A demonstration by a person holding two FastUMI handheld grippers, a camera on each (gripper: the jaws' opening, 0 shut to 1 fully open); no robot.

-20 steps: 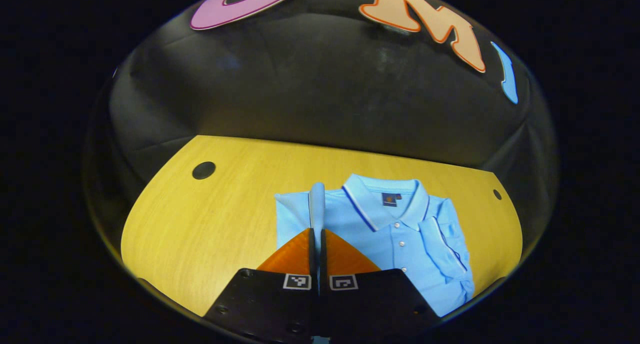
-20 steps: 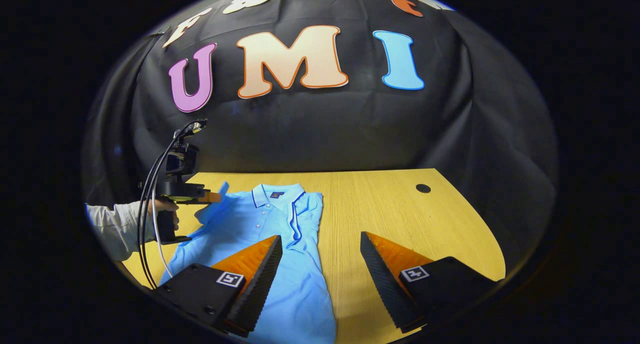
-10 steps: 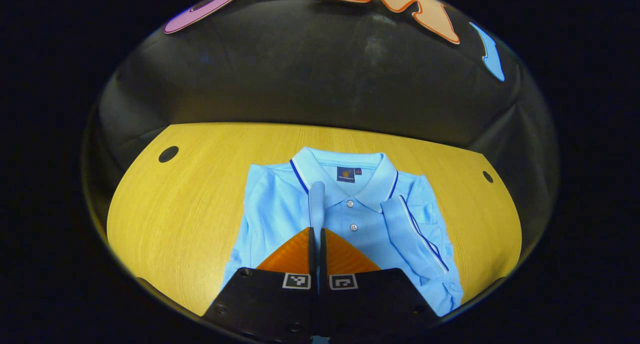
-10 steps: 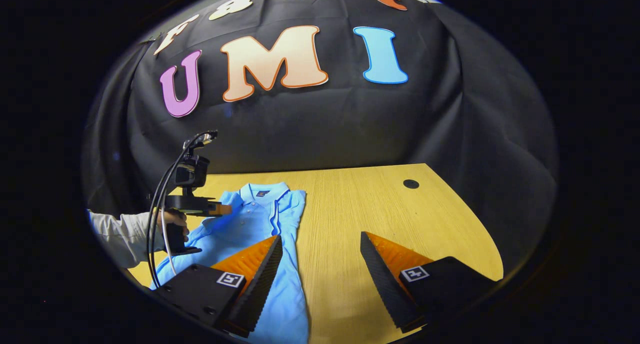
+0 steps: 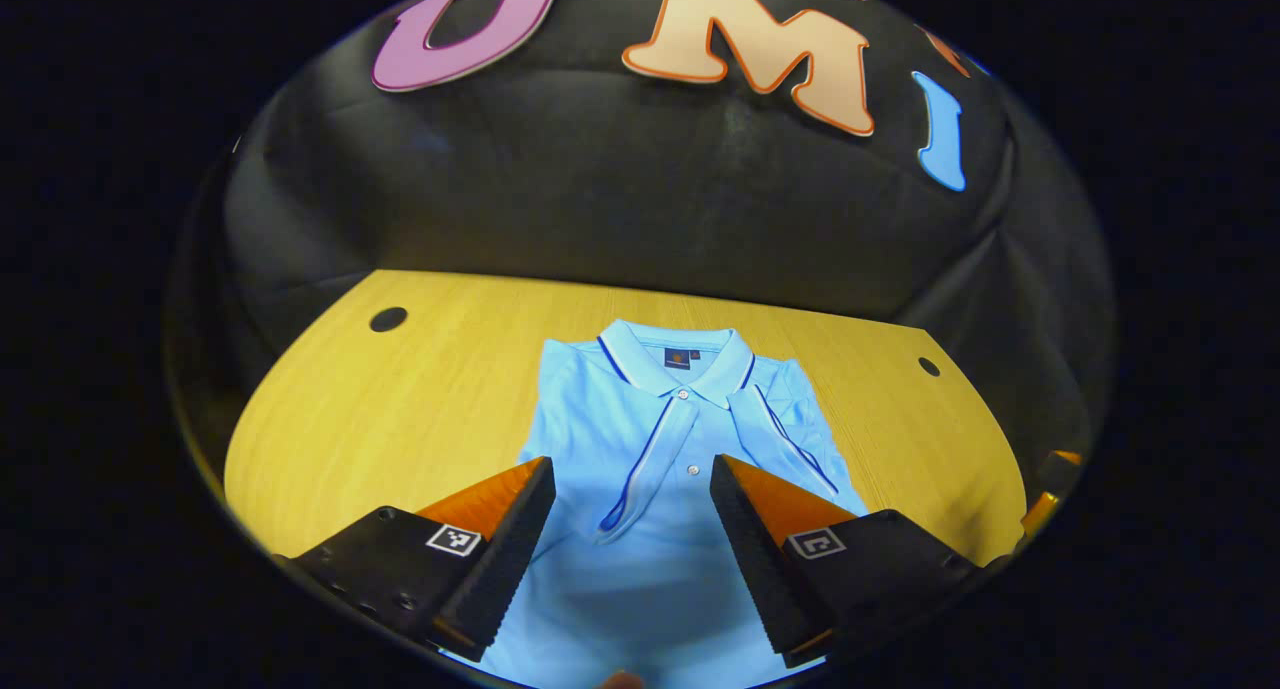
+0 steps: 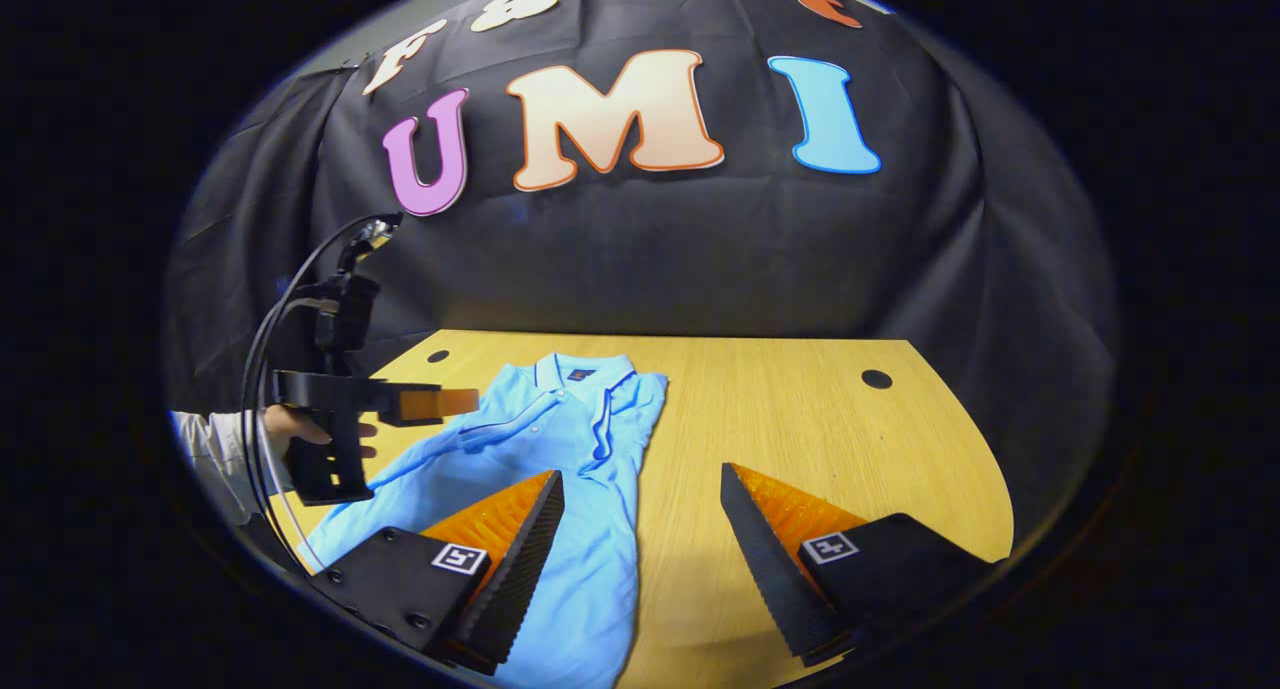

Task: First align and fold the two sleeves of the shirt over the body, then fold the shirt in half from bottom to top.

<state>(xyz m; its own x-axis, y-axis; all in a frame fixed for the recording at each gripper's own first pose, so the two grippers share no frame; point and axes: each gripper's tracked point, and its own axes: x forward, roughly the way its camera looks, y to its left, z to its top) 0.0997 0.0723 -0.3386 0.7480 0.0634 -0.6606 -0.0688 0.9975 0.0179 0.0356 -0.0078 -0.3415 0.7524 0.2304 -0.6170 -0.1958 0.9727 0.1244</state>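
Note:
A light blue polo shirt (image 5: 660,409) lies flat on the wooden table (image 5: 400,399), collar toward the wall. Both short sleeves lie folded inward over its chest. My left gripper (image 5: 630,464) hovers open above the shirt's middle with nothing between its fingers. In the right gripper view the shirt (image 6: 560,439) stretches away at the left, and a hand (image 6: 290,424) holds the left gripper (image 6: 440,402) over its near left side. My right gripper (image 6: 641,472) stands open above the shirt's right edge and the bare table, holding nothing.
The table (image 6: 800,419) has a small round hole near each far corner (image 5: 388,319) (image 5: 929,366) (image 6: 876,379). Black cloth closes off the back and sides. A white sleeve (image 6: 215,449) reaches in from the left.
My left gripper went from shut on the left sleeve to open, and the sleeve now lies across the shirt's chest. The gripper has drawn back toward the shirt's lower part. The right gripper stayed open.

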